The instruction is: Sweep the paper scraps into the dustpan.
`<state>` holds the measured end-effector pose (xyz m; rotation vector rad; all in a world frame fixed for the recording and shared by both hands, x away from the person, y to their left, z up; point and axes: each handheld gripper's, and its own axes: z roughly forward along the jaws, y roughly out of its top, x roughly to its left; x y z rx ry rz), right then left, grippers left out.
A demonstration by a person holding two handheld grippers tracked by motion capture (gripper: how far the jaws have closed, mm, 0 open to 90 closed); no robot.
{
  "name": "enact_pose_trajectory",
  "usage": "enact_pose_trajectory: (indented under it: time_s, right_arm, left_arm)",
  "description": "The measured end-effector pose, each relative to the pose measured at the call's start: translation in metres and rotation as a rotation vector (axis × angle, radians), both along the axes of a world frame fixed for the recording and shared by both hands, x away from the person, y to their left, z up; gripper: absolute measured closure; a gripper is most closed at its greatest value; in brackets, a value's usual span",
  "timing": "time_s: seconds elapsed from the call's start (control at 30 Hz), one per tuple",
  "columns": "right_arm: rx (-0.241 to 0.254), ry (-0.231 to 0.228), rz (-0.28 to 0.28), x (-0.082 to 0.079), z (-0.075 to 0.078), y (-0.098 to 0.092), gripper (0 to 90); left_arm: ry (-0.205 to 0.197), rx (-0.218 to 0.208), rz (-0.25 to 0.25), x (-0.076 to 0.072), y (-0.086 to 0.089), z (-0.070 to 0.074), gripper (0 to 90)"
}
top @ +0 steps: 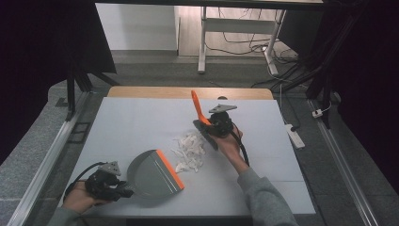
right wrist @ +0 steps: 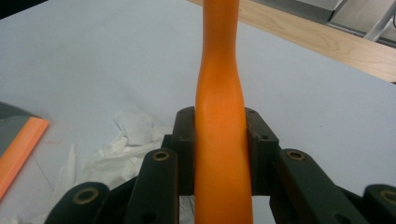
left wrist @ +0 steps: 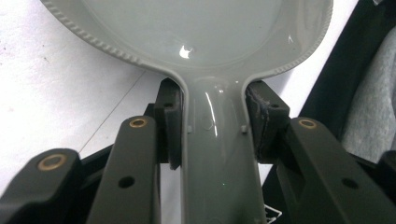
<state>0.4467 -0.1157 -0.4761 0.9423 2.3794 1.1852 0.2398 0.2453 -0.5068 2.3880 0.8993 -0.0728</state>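
So the right gripper [top: 210, 128] is clamped tight on the orange handle of a little brush [top: 198, 107], both pads squeezing the handle from either side; you can see it dead-on in the right gripper view, where the handle [right wrist: 219, 116] runs straight up between the jaws. The brush sits a bit past the middle of the tabletop [top: 131, 122], toward the far edge, with the handle tilting up and away and the dark head down by the paper.

Just on the near-left side of that is a heap of torn white paper scraps [top: 190, 149], roughly mid-table. The scraps are touching the tabletop and run right up to the orange lip of the grey dustpan [top: 153, 173], a few bits look like they're right at the lip.

The dustpan lies flat near the front edge, left of centre, mouth facing the scraps. The left gripper [top: 123, 189] is pinching its handle [left wrist: 217, 154], pads pressed on both sides just behind the pan's bowl, down by the front-left corner.
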Motion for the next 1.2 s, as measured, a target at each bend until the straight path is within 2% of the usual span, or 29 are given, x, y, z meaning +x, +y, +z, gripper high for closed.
enact_pose_trajectory:
  time_s: [0.43,0.57,0.63,0.67,0.7,0.73,0.77,0.8,0.87,1.0,1.07,1.1,1.13,1.17,1.2]
  right_arm:
    - [-0.052,0.022,0.095,-0.014,-0.007,0.034,70.3]
    - [-0.073,0.027,0.125,-0.025,-0.007,0.045,70.3]
    - [-0.068,0.040,0.174,-0.037,-0.008,0.056,70.2]
    - [-0.068,0.040,0.174,-0.037,-0.008,0.056,70.2]
    - [-0.075,0.047,0.209,-0.045,-0.008,0.065,70.2]
    - [-0.075,0.047,0.209,-0.045,-0.008,0.065,70.2]
    - [-0.067,0.063,0.239,-0.052,-0.007,0.073,70.3]
    - [-0.067,0.063,0.239,-0.052,-0.007,0.073,70.3]
    - [-0.038,0.091,0.282,-0.059,-0.006,0.081,70.3]
    - [-0.017,0.111,0.328,-0.068,-0.003,0.088,70.3]
    - [0.012,0.123,0.339,-0.069,0.000,0.087,70.3]
    - [0.031,0.114,0.331,-0.068,0.005,0.083,70.3]
    - [0.031,0.114,0.331,-0.068,0.005,0.083,70.3]
    - [0.045,0.096,0.321,-0.065,0.010,0.079,70.2]
    - [0.085,0.081,0.284,-0.057,0.018,0.066,70.2]
  left_arm:
    - [0.010,-0.018,0.023,0.006,-0.006,-0.006,61.5]
    - [0.011,-0.017,0.023,0.007,-0.006,-0.006,61.5]
    - [0.012,-0.019,0.023,0.007,-0.007,-0.006,61.5]
    - [0.012,-0.019,0.024,0.007,-0.007,-0.006,61.5]
    - [0.010,-0.019,0.024,0.007,-0.007,-0.006,61.5]
    - [0.010,-0.021,0.026,0.007,-0.007,-0.006,61.5]
    - [0.010,-0.022,0.026,0.007,-0.007,-0.007,61.4]
    - [0.010,-0.022,0.026,0.007,-0.007,-0.007,61.4]
    - [0.012,-0.023,0.026,0.007,-0.007,-0.007,61.4]
    - [0.010,-0.023,0.027,0.007,-0.007,-0.007,61.4]
    - [0.010,-0.023,0.027,0.007,-0.006,-0.007,61.4]
    - [0.009,-0.022,0.027,0.007,-0.006,-0.007,61.4]
    - [0.009,-0.022,0.027,0.007,-0.006,-0.007,61.4]
    - [0.009,-0.024,0.031,0.007,-0.006,-0.007,61.4]
    - [0.009,-0.024,0.031,0.007,-0.005,-0.007,61.4]
